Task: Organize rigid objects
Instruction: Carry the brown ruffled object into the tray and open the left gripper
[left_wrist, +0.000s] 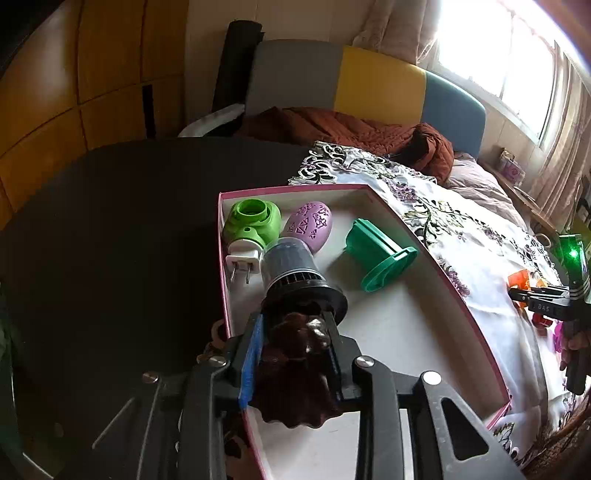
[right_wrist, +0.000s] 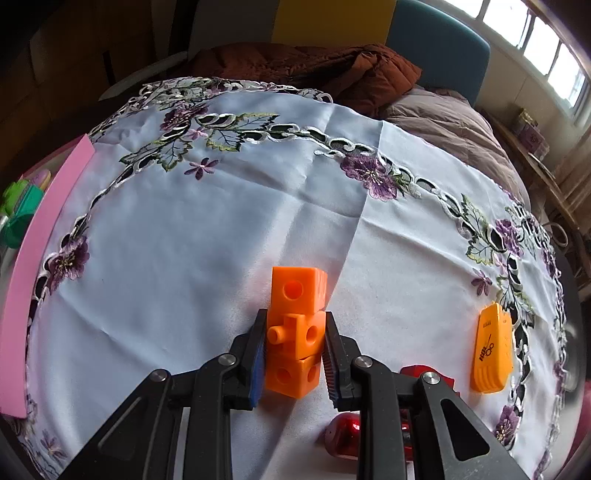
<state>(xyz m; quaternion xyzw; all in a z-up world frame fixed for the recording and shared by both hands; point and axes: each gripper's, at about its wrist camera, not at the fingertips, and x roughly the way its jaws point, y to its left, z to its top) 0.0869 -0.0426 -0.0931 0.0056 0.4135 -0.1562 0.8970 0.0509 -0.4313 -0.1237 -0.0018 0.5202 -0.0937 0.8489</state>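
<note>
In the left wrist view my left gripper (left_wrist: 295, 325) is shut on a dark brown figurine (left_wrist: 295, 369) fixed to a black base with a clear dome (left_wrist: 291, 269), held over the pink-rimmed white box (left_wrist: 406, 332). The box holds a green plug-in device (left_wrist: 249, 229), a purple egg (left_wrist: 312, 223) and a teal green holder (left_wrist: 380, 254). In the right wrist view my right gripper (right_wrist: 295, 325) is shut on a stack of orange linking cubes (right_wrist: 295, 332) on the embroidered white tablecloth (right_wrist: 184, 258). The right gripper also shows at the left wrist view's right edge (left_wrist: 546, 299).
An orange flat case (right_wrist: 493, 350) lies on the cloth to the right. A red shiny object (right_wrist: 343, 432) sits under the right gripper. The box's pink wall (right_wrist: 37, 258) is at the far left. A bed with a rust blanket (left_wrist: 351, 129) lies behind the table.
</note>
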